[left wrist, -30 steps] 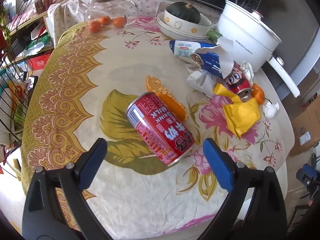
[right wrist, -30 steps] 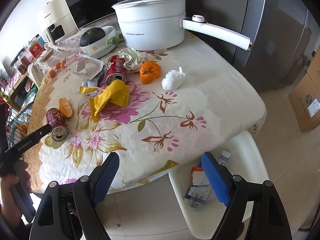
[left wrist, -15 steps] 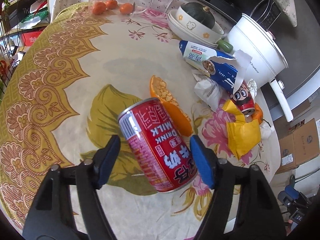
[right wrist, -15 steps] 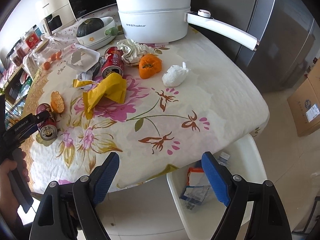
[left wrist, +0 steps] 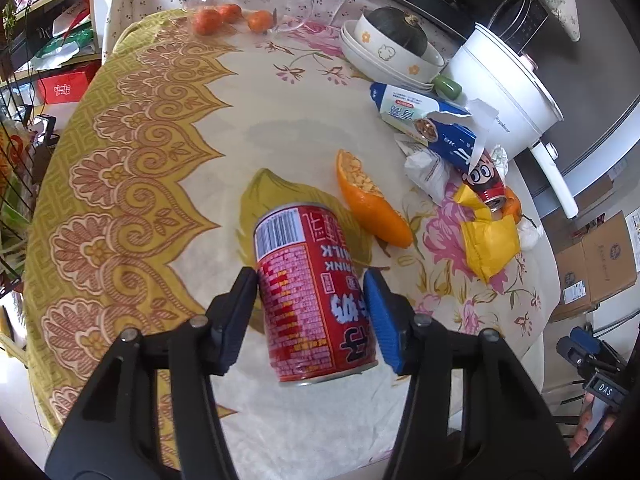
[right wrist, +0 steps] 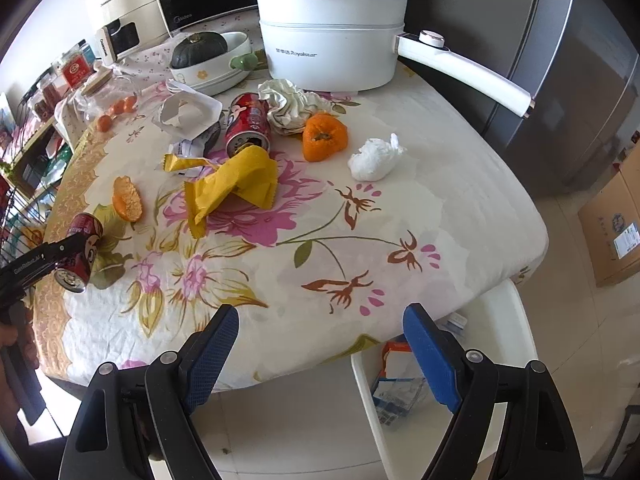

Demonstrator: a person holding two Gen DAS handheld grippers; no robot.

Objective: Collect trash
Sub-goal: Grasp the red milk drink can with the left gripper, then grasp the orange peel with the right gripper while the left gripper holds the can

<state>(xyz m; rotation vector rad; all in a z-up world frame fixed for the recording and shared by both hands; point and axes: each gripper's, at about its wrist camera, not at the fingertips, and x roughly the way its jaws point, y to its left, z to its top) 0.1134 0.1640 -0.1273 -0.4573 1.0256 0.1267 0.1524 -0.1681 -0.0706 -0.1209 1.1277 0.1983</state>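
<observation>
The left gripper (left wrist: 310,312) has its jaws clamped across the red can (left wrist: 314,300), long axis pointing away along the fingers, at the tabletop's (right wrist: 440,208) near-left edge. The right gripper (right wrist: 320,354), jaws wide and empty, hangs nearer the bin (right wrist: 516,320)

Left gripper (left wrist: 310,280) clamped, right gripper (right wrist: 320,340) agape

The left wrist view looks down from close above the counter (left wrist: 132,184) toward the white pot (left wrist: 506,92). The right wrist view faces that pot (right wrist: 332,56) from off the counter's (right wrist: 440,208) opposite edge. Both share the counter.
</observation>
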